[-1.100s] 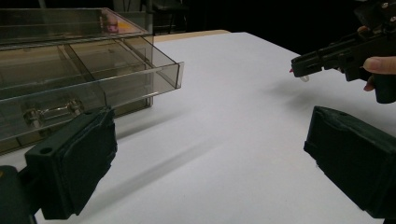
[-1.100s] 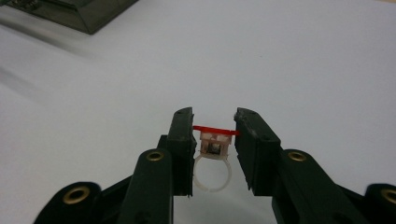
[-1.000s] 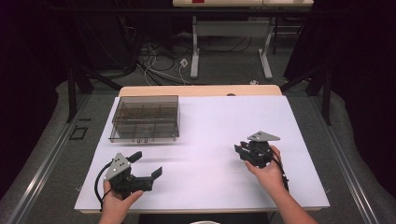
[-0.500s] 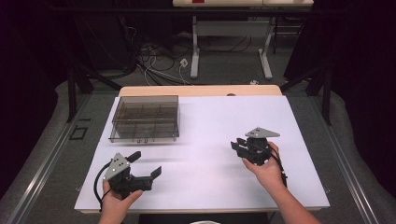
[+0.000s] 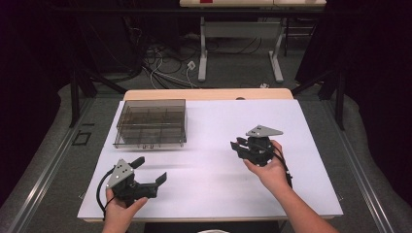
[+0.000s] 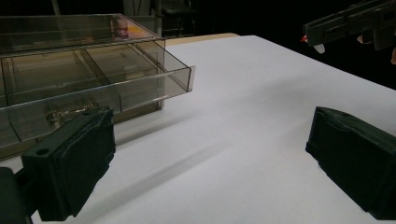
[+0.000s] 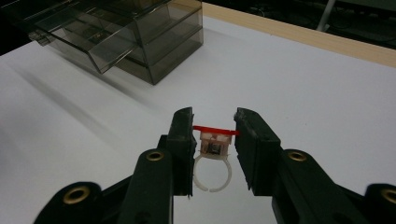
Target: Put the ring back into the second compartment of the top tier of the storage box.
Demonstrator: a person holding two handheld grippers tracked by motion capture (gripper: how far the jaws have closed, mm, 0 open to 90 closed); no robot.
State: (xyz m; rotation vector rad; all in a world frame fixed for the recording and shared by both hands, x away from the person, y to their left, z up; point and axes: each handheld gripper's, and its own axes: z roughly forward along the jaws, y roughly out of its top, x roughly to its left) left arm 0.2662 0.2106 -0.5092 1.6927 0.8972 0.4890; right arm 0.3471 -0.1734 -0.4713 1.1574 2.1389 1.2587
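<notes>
Plastic ring (image 7: 212, 163) with red top — clamped between the right gripper (image 7: 214, 140) fingers, clear of the white surface (image 5: 214, 121), likely bound for the compartment box (image 5: 151, 123). Left gripper (image 5: 149, 171) fingers spread wide, empty — standing by.

Organizer box (image 5: 151, 123) on table (image 5: 301, 116) far left, ring (image 7: 212, 154) held right of it.

We note a white sheet (image 5: 214, 189) covering the wooden table (image 5: 209, 94). Beyond it we see tangled cables (image 5: 160, 58) on grey floor, white desk legs (image 5: 203, 48), and dark curtains (image 5: 29, 73) both sides.
</notes>
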